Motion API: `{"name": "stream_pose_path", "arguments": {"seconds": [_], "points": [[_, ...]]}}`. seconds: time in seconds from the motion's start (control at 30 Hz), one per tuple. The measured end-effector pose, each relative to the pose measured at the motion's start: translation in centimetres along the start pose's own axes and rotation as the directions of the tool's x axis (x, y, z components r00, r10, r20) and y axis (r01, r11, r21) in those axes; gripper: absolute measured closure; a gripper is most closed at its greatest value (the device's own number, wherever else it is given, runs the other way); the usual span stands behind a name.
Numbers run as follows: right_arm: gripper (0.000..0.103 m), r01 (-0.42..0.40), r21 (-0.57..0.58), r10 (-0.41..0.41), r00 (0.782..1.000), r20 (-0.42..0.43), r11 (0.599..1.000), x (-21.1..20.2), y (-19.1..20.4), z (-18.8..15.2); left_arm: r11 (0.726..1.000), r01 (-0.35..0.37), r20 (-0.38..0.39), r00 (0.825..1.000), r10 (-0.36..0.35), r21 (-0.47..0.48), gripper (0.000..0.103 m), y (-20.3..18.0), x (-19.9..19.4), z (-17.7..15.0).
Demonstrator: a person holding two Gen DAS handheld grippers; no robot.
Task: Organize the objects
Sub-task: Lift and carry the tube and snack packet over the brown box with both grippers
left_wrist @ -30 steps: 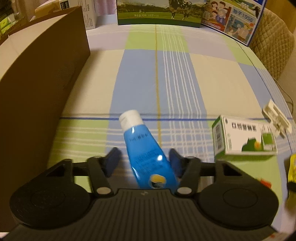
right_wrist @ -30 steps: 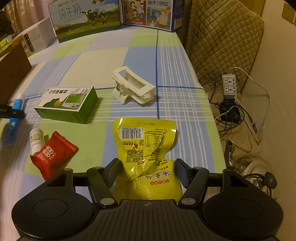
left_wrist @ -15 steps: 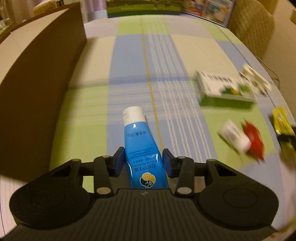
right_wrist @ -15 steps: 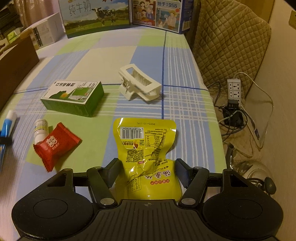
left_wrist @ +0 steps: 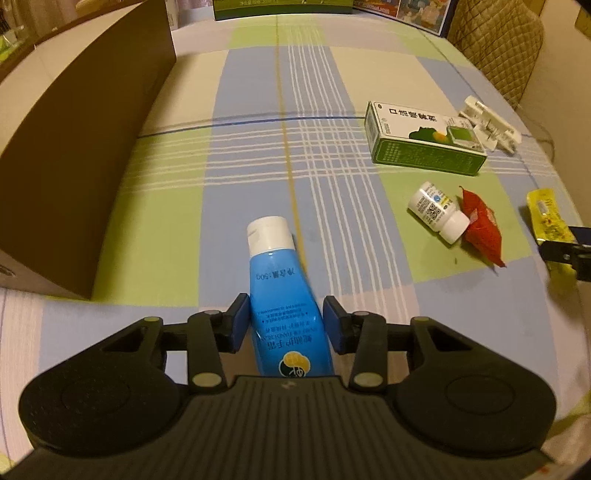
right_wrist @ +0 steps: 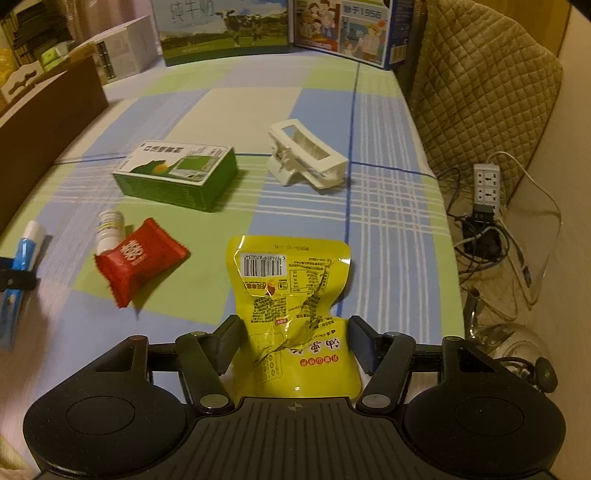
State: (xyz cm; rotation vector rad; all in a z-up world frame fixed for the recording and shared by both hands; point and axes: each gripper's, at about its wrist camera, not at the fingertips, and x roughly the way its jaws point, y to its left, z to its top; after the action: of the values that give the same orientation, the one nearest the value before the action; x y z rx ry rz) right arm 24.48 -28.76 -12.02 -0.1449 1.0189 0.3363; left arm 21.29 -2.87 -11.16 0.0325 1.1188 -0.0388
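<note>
Checked tablecloth [right_wrist: 236, 110] bears green box [right_wrist: 173, 175], white clip [right_wrist: 306, 158], red packet [right_wrist: 138, 258].

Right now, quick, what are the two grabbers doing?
Left gripper: closed on the blue tube, jaws just closing.
Right gripper: around the yellow snack pouch, jaws just closing; a firm grip cannot be told.

Spread over the table: a checked tablecloth [right_wrist: 236, 110] in pale blue, green and cream, crossed by thin white and dark blue lines. Upright along its far edge: a wide milk box [right_wrist: 225, 33] printed with a cow on a meadow, and just beside it, on the right, a blue box [right_wrist: 343, 29] with cartoon figures. Further left, a white carton [right_wrist: 125, 55] with small print. Against the table's right side, a quilted beige chair cover [right_wrist: 480, 74]. On the floor below: a white power strip [right_wrist: 487, 182], a tangle of cables [right_wrist: 484, 240] and, nearer, a glass kettle [right_wrist: 509, 339].
</note>
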Motion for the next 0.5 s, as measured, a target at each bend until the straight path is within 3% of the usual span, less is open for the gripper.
{"name": "stream_pose_path", "arguments": {"seconds": [0.23,0.5], "points": [[0.047,-0.068,0.034,0.067,0.998,0.013,0.997,-1.5,-0.1,-0.7,1.000,0.010,0.014,1.000,-0.009,-0.020,0.066,-1.0,-0.7,-0.7],[0.047,-0.133,0.025,0.130,0.988,0.082,0.991,-4.6,1.2,0.6,0.999,0.022,0.100,0.995,-0.019,-0.029,0.066,-1.4,-4.1,-0.5]]}}
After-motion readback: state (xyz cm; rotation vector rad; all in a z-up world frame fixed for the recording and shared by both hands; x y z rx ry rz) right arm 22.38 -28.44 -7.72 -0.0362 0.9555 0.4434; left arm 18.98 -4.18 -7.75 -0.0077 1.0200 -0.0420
